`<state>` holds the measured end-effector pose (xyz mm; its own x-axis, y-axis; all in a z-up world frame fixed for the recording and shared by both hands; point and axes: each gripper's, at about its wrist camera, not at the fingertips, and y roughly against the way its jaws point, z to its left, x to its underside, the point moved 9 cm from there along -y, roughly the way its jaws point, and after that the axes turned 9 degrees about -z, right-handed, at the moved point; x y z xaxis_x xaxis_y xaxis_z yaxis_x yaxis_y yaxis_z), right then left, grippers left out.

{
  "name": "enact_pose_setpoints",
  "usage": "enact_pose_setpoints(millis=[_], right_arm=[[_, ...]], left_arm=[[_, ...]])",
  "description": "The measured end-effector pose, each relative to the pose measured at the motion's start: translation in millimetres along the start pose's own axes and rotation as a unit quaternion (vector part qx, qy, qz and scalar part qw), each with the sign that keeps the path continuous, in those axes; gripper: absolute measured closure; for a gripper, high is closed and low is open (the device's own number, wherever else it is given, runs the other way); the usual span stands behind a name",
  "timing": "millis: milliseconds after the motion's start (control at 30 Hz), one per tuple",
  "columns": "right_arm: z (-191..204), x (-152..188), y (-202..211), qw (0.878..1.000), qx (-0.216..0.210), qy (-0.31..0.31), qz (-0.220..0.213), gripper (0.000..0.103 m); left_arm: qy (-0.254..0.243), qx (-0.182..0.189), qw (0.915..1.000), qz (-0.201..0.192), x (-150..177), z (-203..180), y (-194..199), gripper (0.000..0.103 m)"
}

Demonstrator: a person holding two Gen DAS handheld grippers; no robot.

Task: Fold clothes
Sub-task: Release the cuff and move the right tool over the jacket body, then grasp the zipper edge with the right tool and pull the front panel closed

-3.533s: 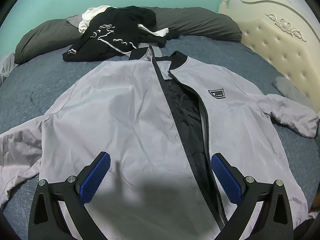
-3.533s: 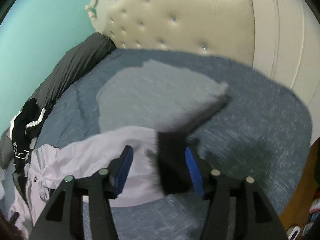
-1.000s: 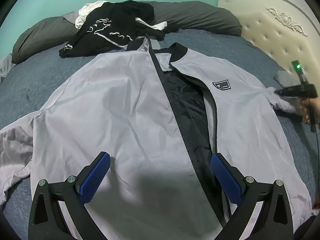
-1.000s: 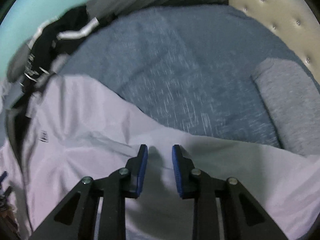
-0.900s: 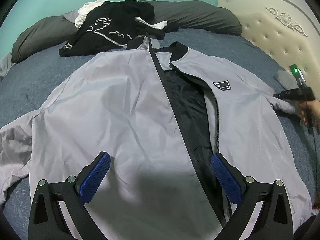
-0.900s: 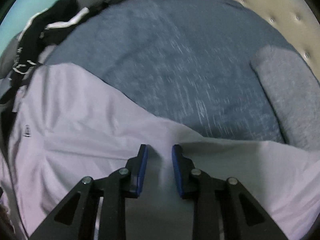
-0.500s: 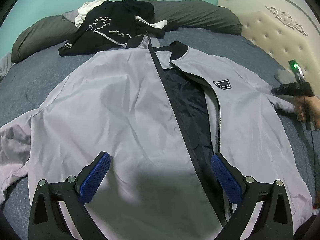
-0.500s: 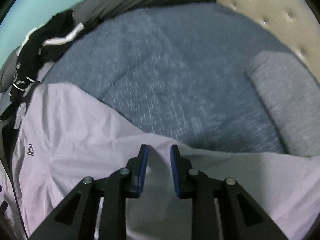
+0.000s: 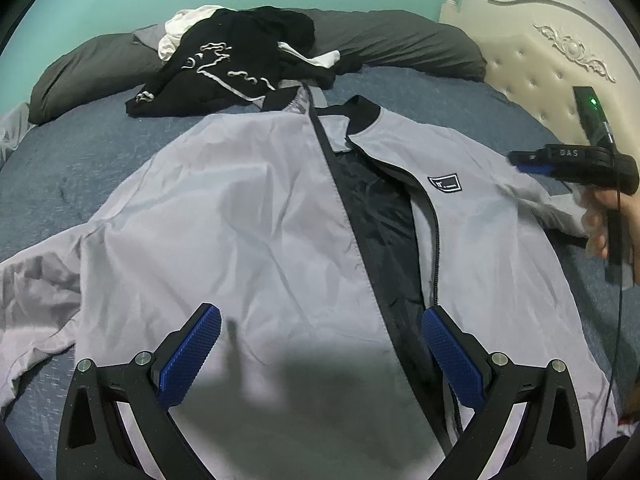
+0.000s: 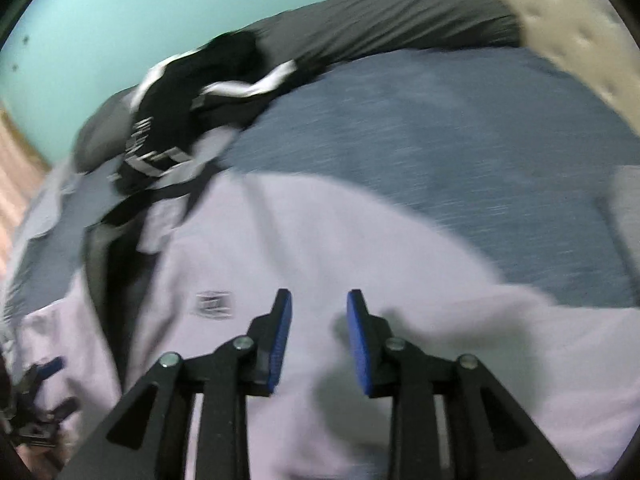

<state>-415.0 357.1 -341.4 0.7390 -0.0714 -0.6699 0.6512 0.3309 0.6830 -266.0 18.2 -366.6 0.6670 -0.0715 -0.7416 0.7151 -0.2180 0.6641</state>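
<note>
Grey jacket (image 9: 248,216) lies face-up on the bed (image 9: 60,176), front unzipped w/ black lining showing down the middle, sleeves out to both sides. It fills the space btwn and ahead of the left gripper (image 9: 320,352), whose jaws stand wide open over the lower front, nothing btwn them.

Right gripper (image 10: 318,316) is over the chest/shoulder on its own side, logo patch (image 10: 212,303) just left of its jaws. Jaws have just been opening; now parted w/ a clear gap, pads not pressing on cloth, nothing visibly held. Right view is blurred, so whether the tips brush the fabric: can't tell.

Handling, judged: thin shell fabric, light, limp, prob. slick — will slide and billow, won't hold a crease well. Pinch a single layer at an edge: cuff or sleeve end, shoulder seam, hem corner. Avoid grabbing mid-panel; lining may bunch or both layers come up. Zipper edge (image 9: 434,248) is the stiffest line, a good ref for the fold.

Around: black garment pile (image 9: 224,64) w/ white bits beyond the collar, touching/overlapping it — could snag if the jacket is pulled up-bed. Dark pillows (image 9: 400,44) behind that. Headboard (image 9: 540,64) far right of the left jaws. Small grey cloth (image 10: 626,200) right of the right jaws, apart from the sleeve. Left sleeve (image 9: 36,304) is crumpled, needs flattening first.
</note>
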Motion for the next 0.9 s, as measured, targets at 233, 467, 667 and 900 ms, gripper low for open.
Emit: enact_pose_setpoints(millis=[233, 467, 667, 900], right_arm=[[97.7, 32.0, -35.8, 0.996, -0.072, 0.024, 0.051, 0.053], [142.6, 48.6, -63.9, 0.993, -0.068, 0.067, 0.071, 0.053], [152.1, 58.1, -88.0, 0.991, -0.055, 0.083, 0.085, 0.092], [165.8, 55.1, -109.2, 0.993, -0.05, 0.078, 0.076, 0.095]], left_arm=[[0.02, -0.008, 0.9998, -0.003, -5.7, 20.8, 8.2, 0.0], [0.035, -0.012, 0.9993, -0.006, -5.9, 36.7, 13.5, 0.0], [0.045, -0.012, 0.9989, -0.005, -3.6, 45.9, 15.9, 0.0], [0.053, -0.015, 0.9984, -0.006, -0.7, 58.4, 19.9, 0.0]])
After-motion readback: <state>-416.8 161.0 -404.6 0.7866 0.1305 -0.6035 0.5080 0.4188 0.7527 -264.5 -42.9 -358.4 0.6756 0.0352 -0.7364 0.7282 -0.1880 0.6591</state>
